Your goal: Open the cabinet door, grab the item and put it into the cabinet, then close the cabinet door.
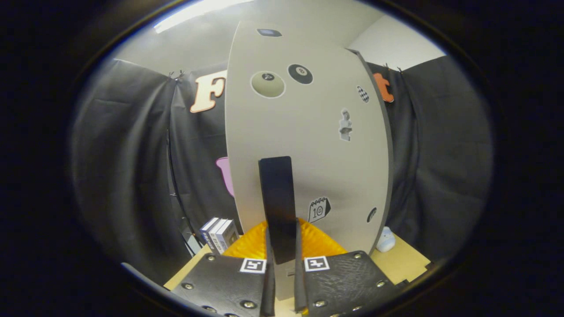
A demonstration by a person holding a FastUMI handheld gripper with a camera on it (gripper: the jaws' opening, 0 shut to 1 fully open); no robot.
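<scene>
Gripper view: the gripper [282,246] points level and straight at the front of the cabinet door [304,132], very close to it, its two fingers [269,264] rising from the lower middle with their tips against the pale panel. The person's hand is hidden behind the camera. The fingers stand close together with only a narrow gap, and the door's dark, upright bar handle [276,207] runs down into that gap; both fingers press on its lower end, so the tool is clamped on the handle.

The door is a pale grey panel with stickers: two billiard balls high up, a checkered patch, a small figure and a calendar sticker [319,209] just right of the handle. Its right edge shows as a dark strip; whether it stands shut or ajar I cannot tell.

On the tan tabletop [401,259], a small pale blue item [386,240] sits beside the door's lower right corner, well right of the fingers. A few boxes [219,234] stand upright left of the door.
</scene>
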